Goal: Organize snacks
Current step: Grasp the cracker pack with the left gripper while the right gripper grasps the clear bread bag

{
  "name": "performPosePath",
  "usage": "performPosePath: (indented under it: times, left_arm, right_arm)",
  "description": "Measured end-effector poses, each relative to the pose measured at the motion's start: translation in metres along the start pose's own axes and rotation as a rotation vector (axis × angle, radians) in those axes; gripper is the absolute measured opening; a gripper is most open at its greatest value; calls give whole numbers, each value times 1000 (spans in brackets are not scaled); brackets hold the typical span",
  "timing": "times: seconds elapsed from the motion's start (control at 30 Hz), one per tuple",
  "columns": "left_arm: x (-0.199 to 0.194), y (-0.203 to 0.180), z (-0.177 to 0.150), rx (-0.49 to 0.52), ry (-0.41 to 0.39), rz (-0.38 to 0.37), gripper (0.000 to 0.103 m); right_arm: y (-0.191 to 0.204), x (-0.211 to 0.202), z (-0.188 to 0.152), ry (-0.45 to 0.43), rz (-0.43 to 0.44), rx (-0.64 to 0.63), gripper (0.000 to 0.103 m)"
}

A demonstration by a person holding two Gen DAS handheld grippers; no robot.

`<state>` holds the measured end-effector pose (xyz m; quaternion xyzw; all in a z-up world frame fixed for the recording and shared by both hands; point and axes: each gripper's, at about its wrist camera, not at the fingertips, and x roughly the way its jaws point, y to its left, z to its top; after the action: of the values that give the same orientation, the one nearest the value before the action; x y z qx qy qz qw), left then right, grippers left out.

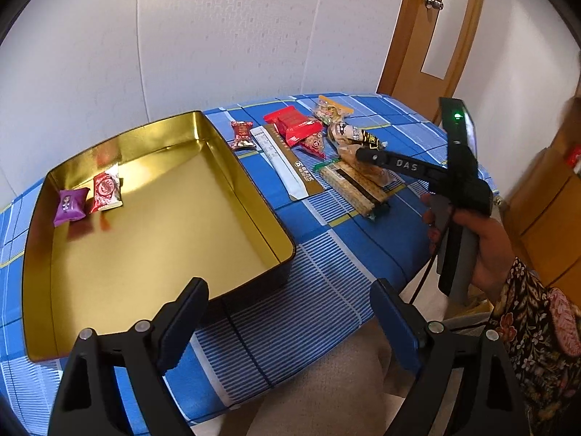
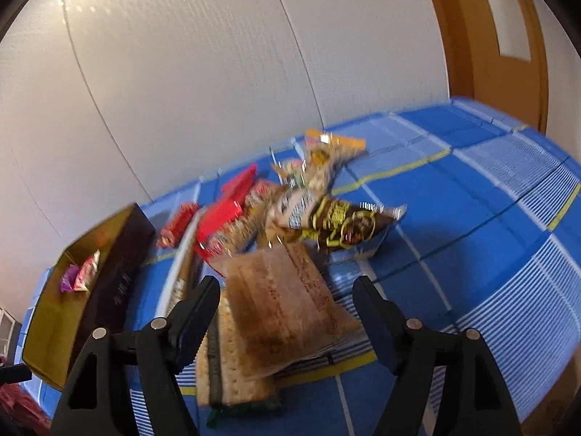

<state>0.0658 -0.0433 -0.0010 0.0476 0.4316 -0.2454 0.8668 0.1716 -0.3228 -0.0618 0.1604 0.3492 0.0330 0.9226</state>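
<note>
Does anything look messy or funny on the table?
Yes: most snacks lie in a jumbled, overlapping pile on the blue cloth, while the gold tin holds only a purple packet and a red one.

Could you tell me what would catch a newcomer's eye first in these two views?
Most striking is the big gold-lined tin on the blue checked tablecloth, holding only a purple packet and a red one in its far corner. Beside it lies a jumbled pile of snacks, and the right gripper hovers with open jaws over a clear-wrapped brown snack.
</note>
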Motion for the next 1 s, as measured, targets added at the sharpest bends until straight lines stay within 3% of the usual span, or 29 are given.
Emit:
performPosePath:
  times: [0.07,0.2,0.4,0.53,0.8,1.0]
  left_arm:
    - [3,-3,3,1,0,1,91]
    - [10,-13,11,12,1,3,91]
    - [17,-39,31,47,-17,-13,92]
    - [25,-58,43,77,-21,-15,97]
    - [66,-93,69,92,3,23,98]
    - [113,-94,85,-12,81,35,96]
  right_arm:
    - [1,6,-3,30,-6,-9,77]
    - [1,3,-8,22,2,-25,63]
    - [-11,-8,-12,15,-16,34,62]
    - [-23,-19,-13,0,-121,56,62]
    - [-54,-35,-14,-19,-328,103,62]
    - [-75,-45,-16,-33,-325,176,62]
